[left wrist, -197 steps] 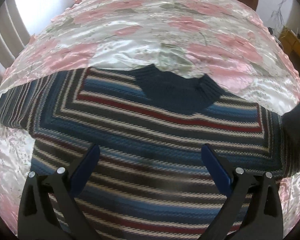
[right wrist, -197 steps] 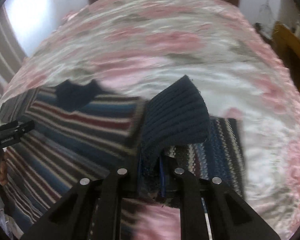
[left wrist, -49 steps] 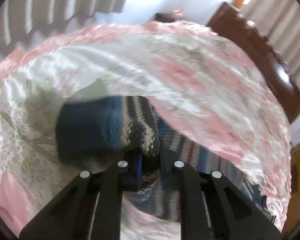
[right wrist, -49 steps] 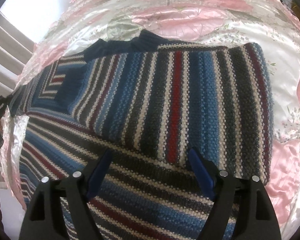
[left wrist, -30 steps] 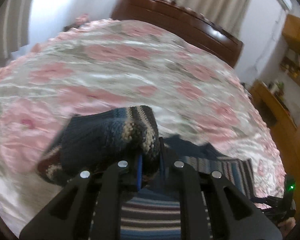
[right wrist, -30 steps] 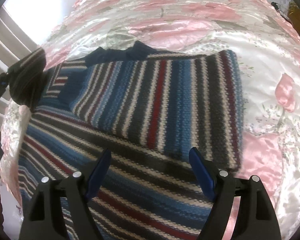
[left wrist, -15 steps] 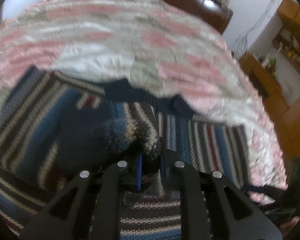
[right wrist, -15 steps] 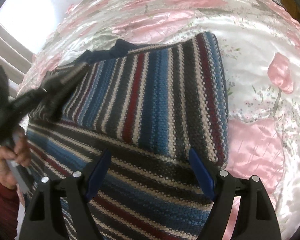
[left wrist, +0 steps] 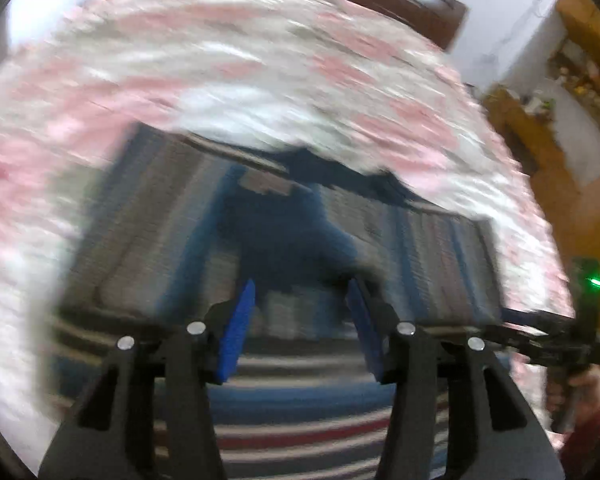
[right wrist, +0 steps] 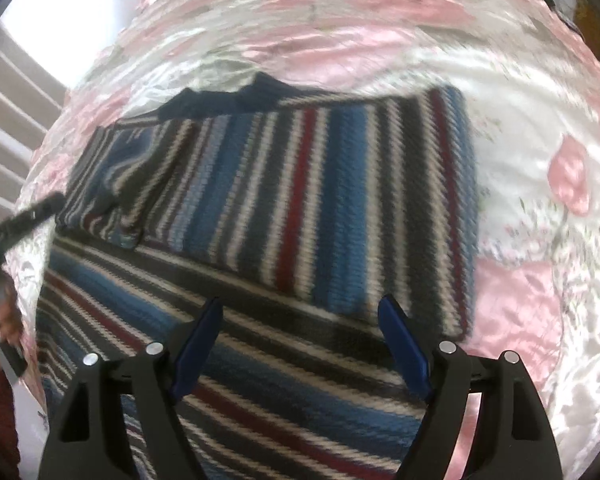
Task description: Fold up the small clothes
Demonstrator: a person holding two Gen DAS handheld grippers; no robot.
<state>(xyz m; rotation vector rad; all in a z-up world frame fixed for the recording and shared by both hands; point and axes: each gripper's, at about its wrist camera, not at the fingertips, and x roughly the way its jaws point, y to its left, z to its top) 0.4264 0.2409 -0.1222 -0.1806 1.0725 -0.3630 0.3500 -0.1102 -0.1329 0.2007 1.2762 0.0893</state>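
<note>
The striped sweater [right wrist: 284, 216] lies flat on the bed [right wrist: 520, 152], and now both its sleeves are folded in over the chest. The right sleeve makes a broad panel of upright stripes; the left sleeve [right wrist: 112, 184] lies beside it, its dark cuff [left wrist: 284, 236] near the middle below the collar [right wrist: 228, 100]. Half a second ago the left tool [left wrist: 302, 322] was still closed on this cuff and carrying it over the body. Now its blue pads [left wrist: 238, 332] stand wide apart with nothing between them, so the sleeve was just let go. The left view is much blurred, and I cannot tell how neatly the cuff lies. The right tool [right wrist: 300, 348] hovers over the lower part of the sweater, also wide and empty, as it was a second before. I judge the sleeve step finished; what remains is probably to bring the hem up toward the collar.
</note>
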